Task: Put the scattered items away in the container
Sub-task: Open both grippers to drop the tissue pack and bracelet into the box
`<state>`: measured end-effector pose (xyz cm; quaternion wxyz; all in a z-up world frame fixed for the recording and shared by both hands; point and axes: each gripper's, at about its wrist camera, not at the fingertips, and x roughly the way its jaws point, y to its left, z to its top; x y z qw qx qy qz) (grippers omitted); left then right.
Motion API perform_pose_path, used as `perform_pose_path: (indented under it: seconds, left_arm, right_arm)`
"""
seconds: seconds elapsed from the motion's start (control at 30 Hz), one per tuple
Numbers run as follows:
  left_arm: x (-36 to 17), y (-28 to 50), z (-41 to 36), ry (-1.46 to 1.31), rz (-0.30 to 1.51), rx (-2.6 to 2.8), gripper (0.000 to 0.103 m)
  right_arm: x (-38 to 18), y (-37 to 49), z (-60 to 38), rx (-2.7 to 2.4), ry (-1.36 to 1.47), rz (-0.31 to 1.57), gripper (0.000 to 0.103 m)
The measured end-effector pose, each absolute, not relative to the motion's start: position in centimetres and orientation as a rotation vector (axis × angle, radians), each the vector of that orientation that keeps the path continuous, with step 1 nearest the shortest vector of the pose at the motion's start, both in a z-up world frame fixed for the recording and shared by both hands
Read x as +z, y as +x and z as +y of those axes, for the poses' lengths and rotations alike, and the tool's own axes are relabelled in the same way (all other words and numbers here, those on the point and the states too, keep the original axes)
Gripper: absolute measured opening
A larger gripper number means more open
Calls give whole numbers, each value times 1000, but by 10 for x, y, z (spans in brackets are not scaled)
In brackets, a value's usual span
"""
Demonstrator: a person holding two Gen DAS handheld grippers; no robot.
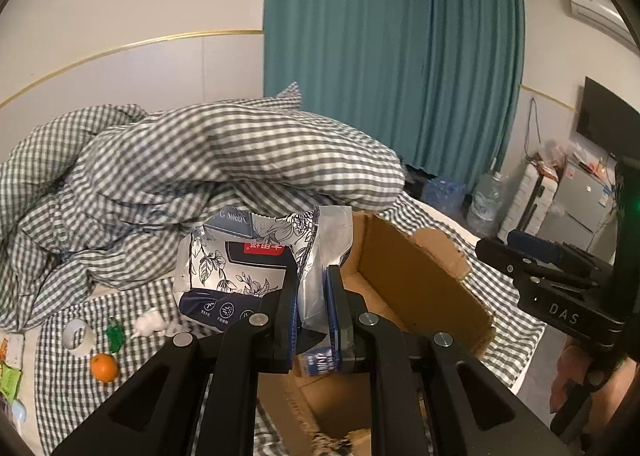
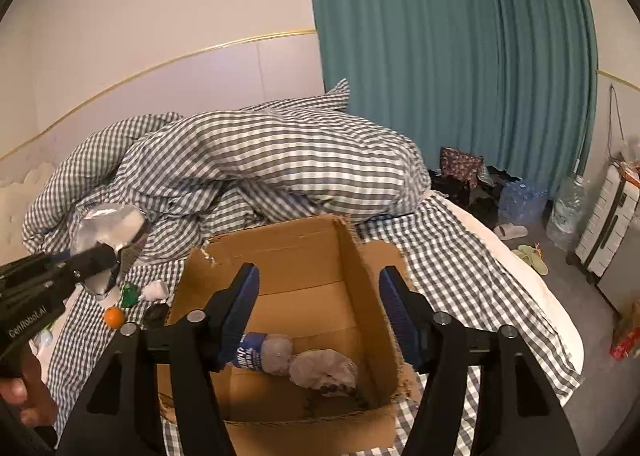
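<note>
My left gripper (image 1: 314, 296) is shut on a blue-and-white floral foil bag (image 1: 240, 268) and holds it up at the left edge of the open cardboard box (image 1: 420, 280). In the right wrist view the bag (image 2: 108, 228) hangs left of the box (image 2: 304, 252). My right gripper (image 2: 320, 312) is open and empty above the box. Inside the box lie a blue-labelled bottle (image 2: 260, 352) and a crumpled plastic wrapper (image 2: 324, 372). On the bed left of the box lie an orange (image 1: 104, 367), a tape roll (image 1: 78, 336), a green item (image 1: 114, 336) and a white wad (image 1: 150, 322).
A rumpled grey gingham duvet (image 1: 200, 160) is piled behind the box on the checked sheet (image 2: 460, 256). Packets (image 1: 10, 368) lie at the bed's left edge. A small black object (image 2: 157, 312) sits by the box. Water jugs (image 2: 568, 204), slippers and a suitcase stand on the floor right.
</note>
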<state>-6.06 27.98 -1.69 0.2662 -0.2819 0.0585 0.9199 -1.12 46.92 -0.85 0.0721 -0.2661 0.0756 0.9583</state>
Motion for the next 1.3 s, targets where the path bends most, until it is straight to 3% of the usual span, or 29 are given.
perform_pose_path:
  seconds: [0.47,0.57,0.63,0.67,0.77,0.93,1.3]
  left_arm:
    - [-29,-59,332,-770,220,2410,13]
    - [-28,-59,333,-752,228,2434,28]
    - [-26,-59,332,-745,221,2452,57]
    - [-25,-59,330,-738,213,2458,61]
    - [-19,-58,324,-711,207,2476,63]
    - [-9,-57,307,-688,189,2513,75]
    - [16,-50,242,-661,110,2603,98]
  right_arm:
    - [-7,11,498,2835,-768,270,72]
    - [-8,12,500,2832,-770,277,72]
    - [-9,12,500,2830,-770,280,73]
    - [-9,11,500,2830,-769,282,74]
    - [-9,12,498,2831,-765,285,75]
    - [-5,11,489,2845,-763,283,76]
    - [20,15,442,2896,-679,235,93]
